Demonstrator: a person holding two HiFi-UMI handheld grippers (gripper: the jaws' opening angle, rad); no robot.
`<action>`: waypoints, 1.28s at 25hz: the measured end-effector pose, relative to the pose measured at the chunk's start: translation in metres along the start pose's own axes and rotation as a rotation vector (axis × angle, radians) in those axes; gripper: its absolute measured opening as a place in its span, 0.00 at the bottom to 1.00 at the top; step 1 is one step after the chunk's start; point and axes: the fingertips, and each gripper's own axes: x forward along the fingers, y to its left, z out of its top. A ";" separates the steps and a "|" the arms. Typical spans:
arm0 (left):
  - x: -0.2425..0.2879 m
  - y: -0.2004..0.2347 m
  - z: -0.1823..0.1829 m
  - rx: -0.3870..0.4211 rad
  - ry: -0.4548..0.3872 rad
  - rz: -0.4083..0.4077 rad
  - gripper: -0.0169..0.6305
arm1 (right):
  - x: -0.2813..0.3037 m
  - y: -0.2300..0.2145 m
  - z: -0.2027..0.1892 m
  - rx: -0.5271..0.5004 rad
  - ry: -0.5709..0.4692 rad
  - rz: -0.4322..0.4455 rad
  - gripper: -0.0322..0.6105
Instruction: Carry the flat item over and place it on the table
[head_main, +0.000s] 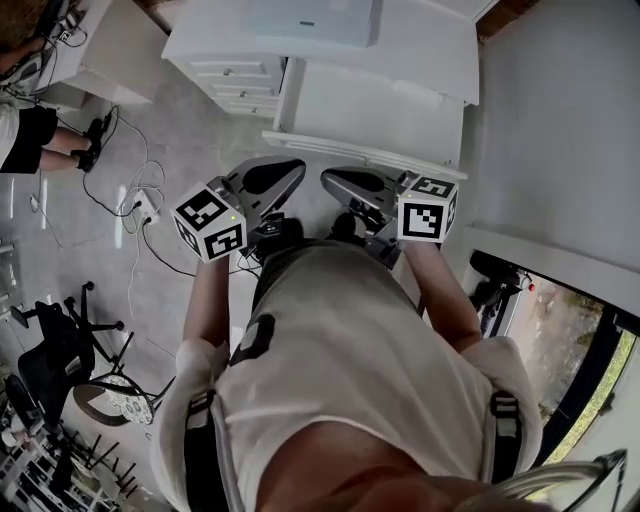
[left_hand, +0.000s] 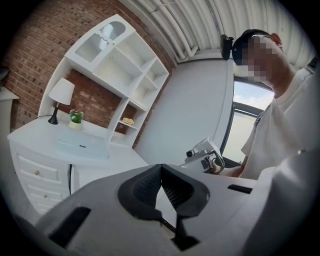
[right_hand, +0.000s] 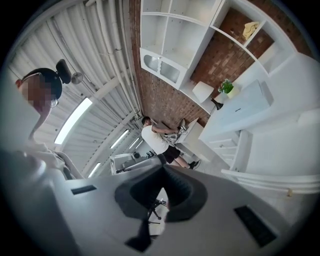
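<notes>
Lying on the far white desk (head_main: 425, 45), the flat item (head_main: 315, 25) was well apart from the left gripper (head_main: 295, 168) and right gripper (head_main: 328, 180), both closed on nothing. Each probably needed opening early, then a level approach to opposite edges.

The left gripper (left_hand: 161, 169) and right gripper (right_hand: 163, 171) have shells of matt grey plastic, smooth. Their fingers (left_hand: 142, 187) are black and rubbery-looking, finely ribbed on the inner faces. The marker cubes (head_main: 210, 222) are matt, printed black on white. The surface (head_main: 425, 55) looks like white-painted wood, smooth with a soft sheen. The flat item (head_main: 312, 20) on it is pale, smooth and faintly glossy. The brick wall (left_hand: 30, 55) is rough and red. The floor (head_main: 175, 130) is mottled matt grey, like concrete. The person's shirt (head_main: 350, 360) is pale creased cloth
</notes>
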 end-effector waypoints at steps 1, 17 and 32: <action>-0.009 0.002 -0.002 -0.006 -0.004 0.003 0.06 | 0.006 0.003 -0.004 0.011 0.004 0.000 0.07; -0.090 0.004 -0.028 -0.026 -0.021 -0.052 0.06 | 0.069 0.048 -0.057 -0.028 0.044 -0.052 0.07; -0.096 -0.023 -0.048 -0.052 -0.002 -0.144 0.06 | 0.056 0.067 -0.083 0.028 -0.008 -0.082 0.07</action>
